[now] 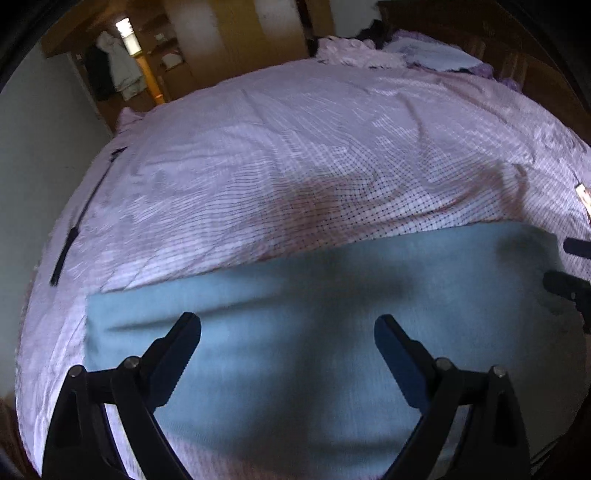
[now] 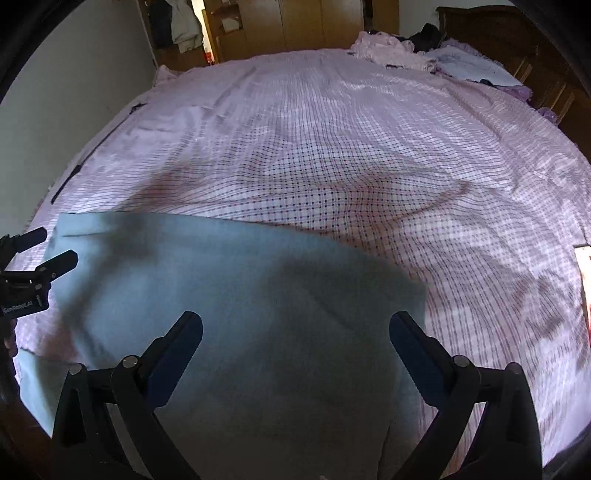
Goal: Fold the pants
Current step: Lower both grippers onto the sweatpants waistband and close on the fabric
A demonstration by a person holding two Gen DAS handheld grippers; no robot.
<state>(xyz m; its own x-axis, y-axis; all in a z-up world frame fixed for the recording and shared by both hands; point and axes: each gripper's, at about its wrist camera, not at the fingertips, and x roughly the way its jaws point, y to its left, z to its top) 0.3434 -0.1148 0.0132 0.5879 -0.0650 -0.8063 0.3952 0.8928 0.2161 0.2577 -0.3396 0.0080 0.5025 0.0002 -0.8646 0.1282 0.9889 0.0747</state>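
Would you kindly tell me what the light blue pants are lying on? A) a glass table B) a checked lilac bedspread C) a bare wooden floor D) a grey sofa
B: the light blue pants lie spread on the checked lilac bedspread that covers the bed.

- You are working over a wide bed [image 2: 332,147], its pale lilac checked cover [image 1: 295,166] lying wrinkled and catching light.
- Crumpled lilac bedding [image 2: 384,48] and a pillow [image 2: 472,66] are sitting at the far end, beside a dark wooden headboard [image 2: 491,26].
- Wooden wardrobes [image 2: 295,26] are standing beyond the bed.
- Clothes [image 1: 118,66] are hanging at the far left.
- A plain grey wall [image 2: 85,74] is running along the left.
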